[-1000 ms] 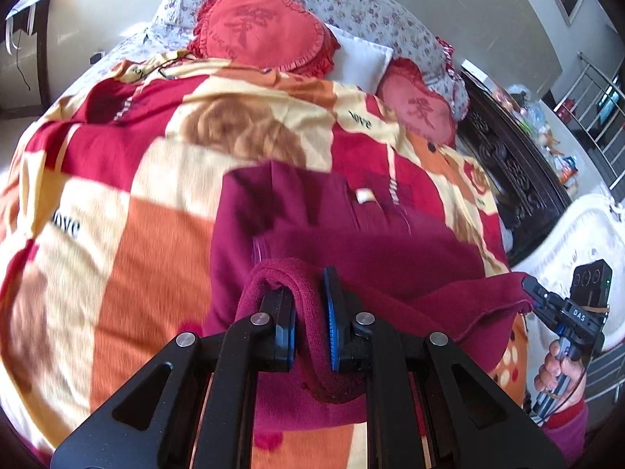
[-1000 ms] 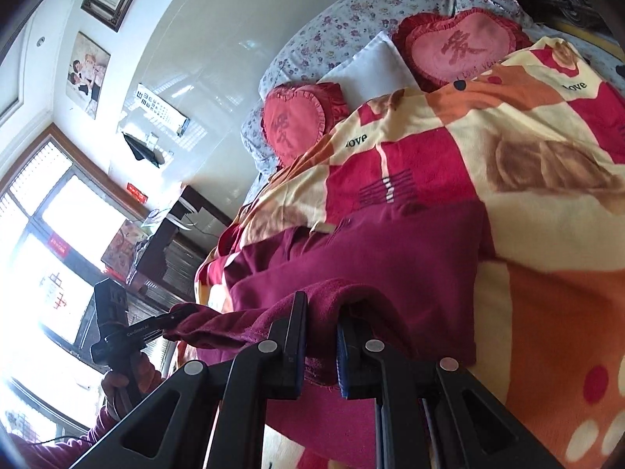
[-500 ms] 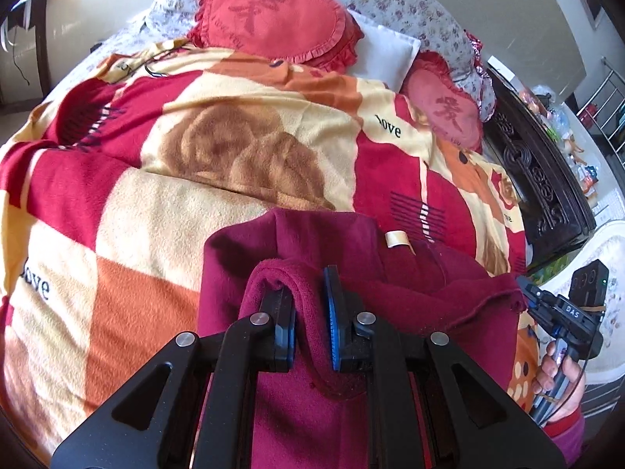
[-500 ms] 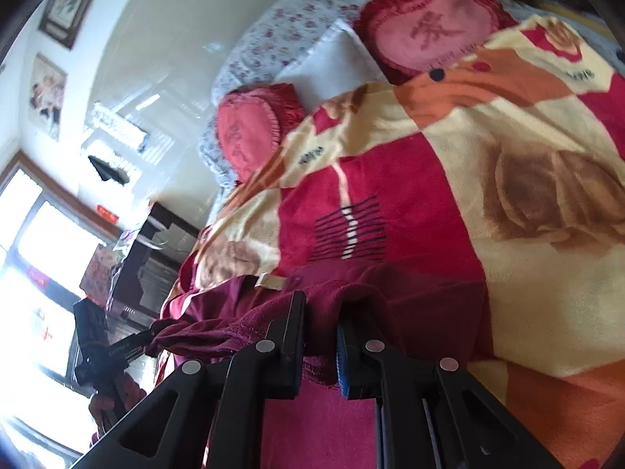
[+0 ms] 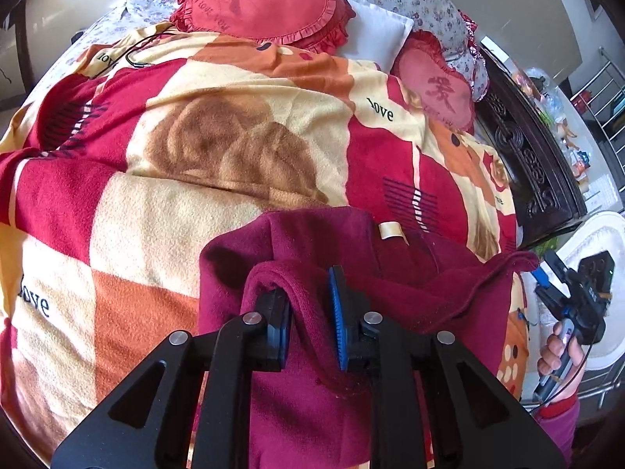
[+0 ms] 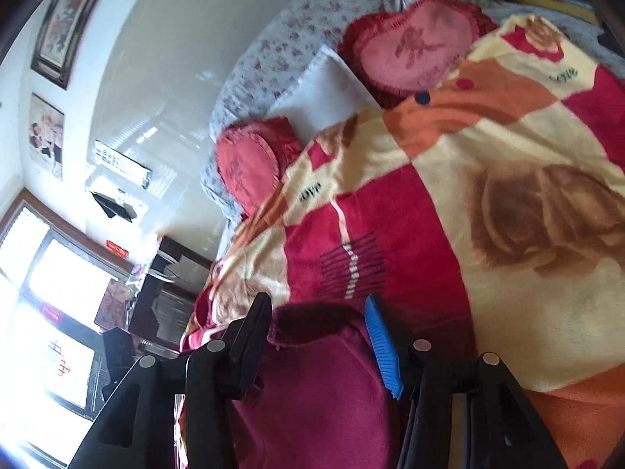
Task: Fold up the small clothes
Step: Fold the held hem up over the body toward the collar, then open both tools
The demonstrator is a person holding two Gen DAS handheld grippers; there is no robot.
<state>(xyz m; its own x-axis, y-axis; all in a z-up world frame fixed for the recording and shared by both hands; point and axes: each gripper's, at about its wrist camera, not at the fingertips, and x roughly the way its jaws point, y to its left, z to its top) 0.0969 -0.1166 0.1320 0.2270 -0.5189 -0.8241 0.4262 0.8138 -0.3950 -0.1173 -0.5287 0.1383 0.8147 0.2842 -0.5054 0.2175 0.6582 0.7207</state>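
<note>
A dark maroon fleece garment (image 5: 312, 410) lies folded over on the patterned blanket (image 5: 242, 148) at the near edge of the bed. A cream label (image 5: 391, 230) shows at its collar. My left gripper (image 5: 310, 312) has its jaws slightly parted with a ridge of the maroon fabric draped between them. My right gripper (image 6: 316, 336) stands open, its jaws wide apart, with the garment (image 6: 312, 398) lying loose between and below them. The right gripper also shows in the left wrist view (image 5: 574, 293), at the garment's right corner.
Two red heart cushions (image 5: 261, 0) (image 5: 435, 82) and a white pillow (image 5: 375, 35) lie at the head of the bed. A dark carved cabinet (image 5: 535, 164) stands to the right. A black cable (image 5: 133, 54) lies on the blanket's far left.
Both grippers carried the garment's edge forward over itself toward the pillows. The right gripper has opened and let go of the fabric. The left jaws have parted slightly.
</note>
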